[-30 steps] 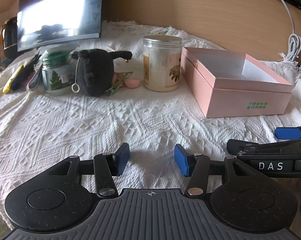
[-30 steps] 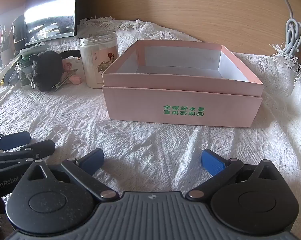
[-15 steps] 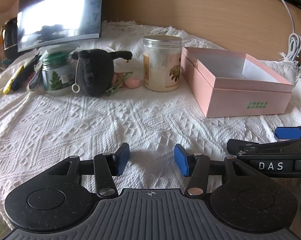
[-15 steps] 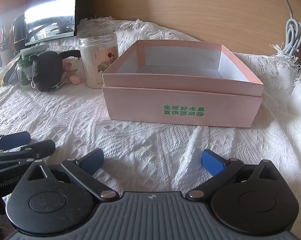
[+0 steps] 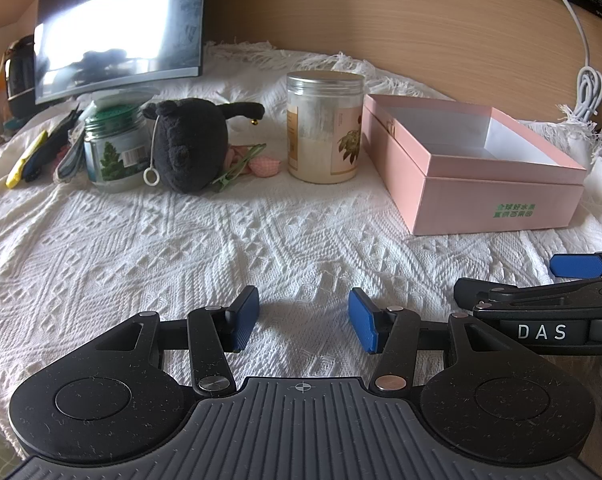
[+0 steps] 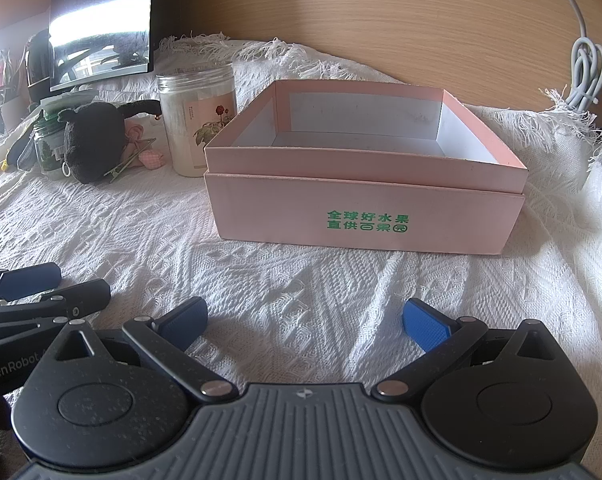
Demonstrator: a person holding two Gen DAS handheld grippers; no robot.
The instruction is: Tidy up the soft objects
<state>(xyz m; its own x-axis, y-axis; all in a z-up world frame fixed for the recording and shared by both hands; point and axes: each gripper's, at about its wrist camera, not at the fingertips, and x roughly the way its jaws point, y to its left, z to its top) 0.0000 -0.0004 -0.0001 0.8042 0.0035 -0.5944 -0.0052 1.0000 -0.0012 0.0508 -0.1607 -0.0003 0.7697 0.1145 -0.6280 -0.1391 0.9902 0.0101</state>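
Nothing picked yet; likely first step is reaching for the black plush toy [image 5: 191, 144], far ahead-left of the left gripper [image 5: 303, 318]: grab its body, not the ring cord, then drop it in the empty pink box [image 6: 365, 200] straight ahead of the right gripper [image 6: 305, 322]. Both grippers tilt downward over the white cloth [image 5: 181, 248], jaws apart, empty, right wider.

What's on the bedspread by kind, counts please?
Jars: 2, clear jar, green-lid jar
Plush toys: 1, black plush
Boxes: 1, pink box
Pink fabric flowers: 1
Total: 5; clutter at far left is too unclear to count.
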